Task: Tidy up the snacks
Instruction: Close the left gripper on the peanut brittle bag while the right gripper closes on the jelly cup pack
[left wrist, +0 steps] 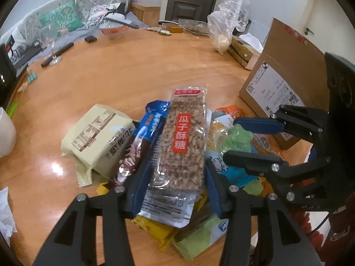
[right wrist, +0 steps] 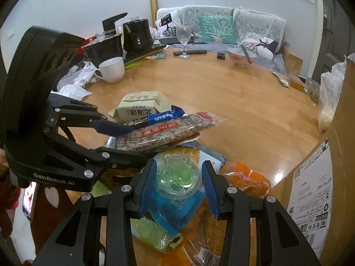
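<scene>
We see a heap of snack packets near the table's (right wrist: 244,102) front edge. The seed bar (left wrist: 182,137) lies on top, with the chocolate bar (left wrist: 142,141) just left of it and the biscuit pack (left wrist: 97,137) further left. The jelly cup (right wrist: 177,175) sits on packets right of the bar. The cardboard box (left wrist: 286,71) stands at the right edge.

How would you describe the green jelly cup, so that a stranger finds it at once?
On the round wooden table, look at the snack pile beside the cardboard box. The jelly cup lies on a blue packet, between the fingers of the right gripper. It alone is a clear, bear-shaped cup with green filling.
</scene>
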The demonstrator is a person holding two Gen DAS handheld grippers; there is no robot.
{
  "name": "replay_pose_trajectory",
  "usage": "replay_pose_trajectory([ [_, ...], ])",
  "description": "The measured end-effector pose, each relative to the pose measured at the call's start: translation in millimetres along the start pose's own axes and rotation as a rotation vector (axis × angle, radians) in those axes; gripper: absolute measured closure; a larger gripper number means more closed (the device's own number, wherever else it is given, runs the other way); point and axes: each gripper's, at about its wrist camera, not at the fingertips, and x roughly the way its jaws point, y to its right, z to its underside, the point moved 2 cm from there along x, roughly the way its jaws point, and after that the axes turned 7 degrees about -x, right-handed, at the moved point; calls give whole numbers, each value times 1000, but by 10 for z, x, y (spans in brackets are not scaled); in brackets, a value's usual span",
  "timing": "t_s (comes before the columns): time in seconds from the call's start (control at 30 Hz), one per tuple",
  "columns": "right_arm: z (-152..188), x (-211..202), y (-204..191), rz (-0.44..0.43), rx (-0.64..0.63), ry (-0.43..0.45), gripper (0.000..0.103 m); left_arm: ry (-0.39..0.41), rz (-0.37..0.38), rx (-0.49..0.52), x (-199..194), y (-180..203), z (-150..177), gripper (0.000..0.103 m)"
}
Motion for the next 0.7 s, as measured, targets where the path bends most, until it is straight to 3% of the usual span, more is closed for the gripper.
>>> replay_pose_trajectory([
  [0.1, -4, 4, -5, -1, -1, 0, 65, -8, 57, -36, 1, -55, -36, 54],
  [0.17, -12, 20, -17, -6, 1, 0, 65, -14, 102, -51, -7, -65, -56, 47],
  [0.23, -23, 32, -18, -8, 2, 0, 65, -11, 91, -45, -2, -58, -75, 47],
  [0.47, -35, 35, -15, -11, 7, 1, 65, -5, 76, -45, 3, -46, -104, 62],
  [0.7, -42, 5, -6, -9, 4, 7, 65, 5, 79, -46, -26, -40, -92, 62],
])
